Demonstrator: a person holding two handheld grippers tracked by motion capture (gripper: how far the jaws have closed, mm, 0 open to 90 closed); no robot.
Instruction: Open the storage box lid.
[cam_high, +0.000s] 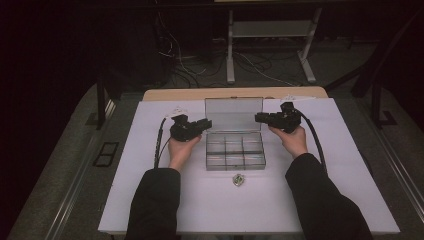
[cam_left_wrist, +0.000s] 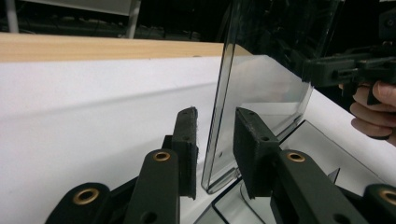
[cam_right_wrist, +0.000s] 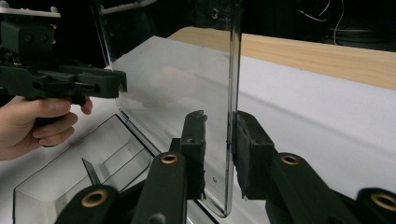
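Still, clear lid (cam_high: 233, 114) (unlabelled) between both grippers' pads.

No readable text, no labels — none

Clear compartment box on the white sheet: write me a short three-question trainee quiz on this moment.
1. True or false: the lid of the clear box stands open and upright.
2. Which part does the left gripper straddle? A) the lid's side edge B) the box's front wall C) the small metal item
3. Fill in: the small metal item lies on the white sheet on the ____ side of the box, the person's side.

Key:
1. True.
2. A; the right gripper straddles the lid's opposite edge, and a gap shows beside at least one pad of each gripper.
3. Near.
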